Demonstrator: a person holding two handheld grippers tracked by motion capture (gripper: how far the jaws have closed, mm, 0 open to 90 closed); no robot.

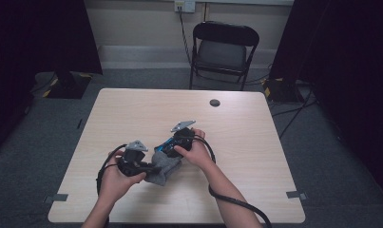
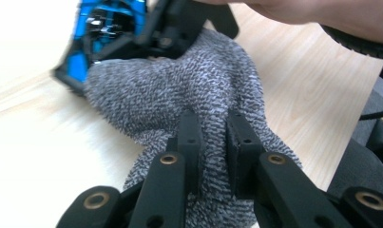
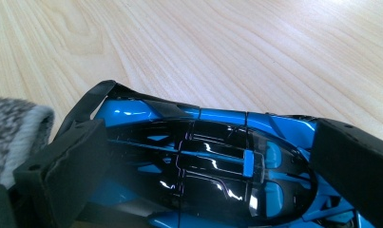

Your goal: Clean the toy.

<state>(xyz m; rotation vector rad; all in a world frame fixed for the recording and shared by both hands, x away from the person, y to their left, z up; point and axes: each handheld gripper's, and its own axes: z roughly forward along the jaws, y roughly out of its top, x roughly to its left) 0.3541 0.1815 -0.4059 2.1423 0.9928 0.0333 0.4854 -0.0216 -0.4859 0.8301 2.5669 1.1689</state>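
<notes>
I have the left gripper (image 2: 213,137) pinched on a fold of the grey knit sock (image 2: 179,90), its jaws drawn close together with the fabric bunched between the pads. I judge that grip is there to anchor the sock's closed end so the cloth stays taut while the other hand works at the opening.

The right gripper (image 3: 198,166) is clamped across the blue and black toy car (image 3: 203,161), one jaw on each flank of the car's body, so the jaws stand fairly wide but are pressing on it. Beyond the left gripper's jaws the car sits at the far end of the sock, right at its mouth; from the right gripper's side the sock's ribbed cuff (image 3: 23,128) lies just beside the left jaw, touching or nearly touching the car's tail. Holding the car by its sides keeps it aligned with the cuff, which suits either drawing it out or pushing it in; I cannot tell which.

Both things hang just over the pale wooden table (image 1: 132,109), between my two hands.

I can read no brand, label or lettering on the car, the sock or the grippers.
</notes>
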